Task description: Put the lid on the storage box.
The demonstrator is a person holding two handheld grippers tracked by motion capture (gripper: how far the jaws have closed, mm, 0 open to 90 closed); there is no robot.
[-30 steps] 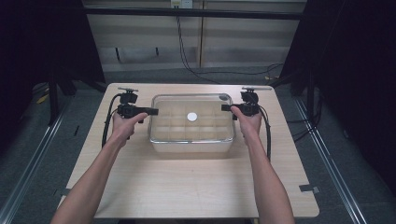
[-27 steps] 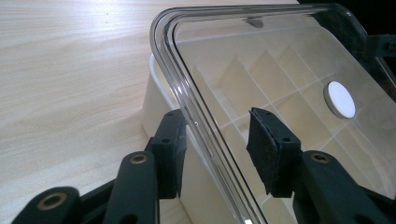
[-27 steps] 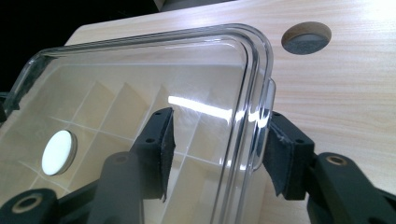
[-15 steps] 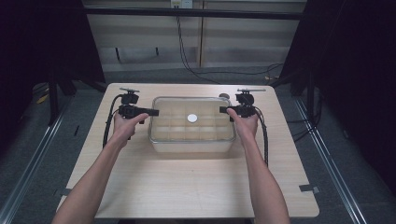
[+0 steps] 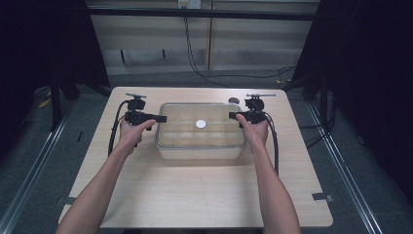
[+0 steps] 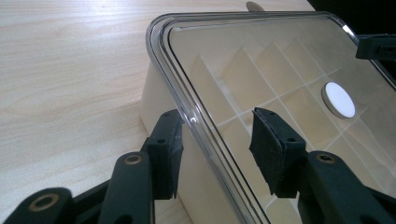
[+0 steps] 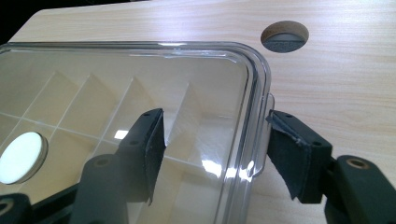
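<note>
Left hand-held gripper and right hand-held gripper facing inward, jaws apart (both just opening), forearms extended.

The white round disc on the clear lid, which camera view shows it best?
The left gripper view: the white disc sits whole and large on the clear lid. The right gripper view cuts it off at the frame edge. The high view shows it whole but tiny.

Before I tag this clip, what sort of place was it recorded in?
Probably a lab or studio recording station, not a home. A lone light wooden table stands between dark black curtains, loose black cables run across the grey floor behind it, and its load is one clear-lidded compartment box.
</note>
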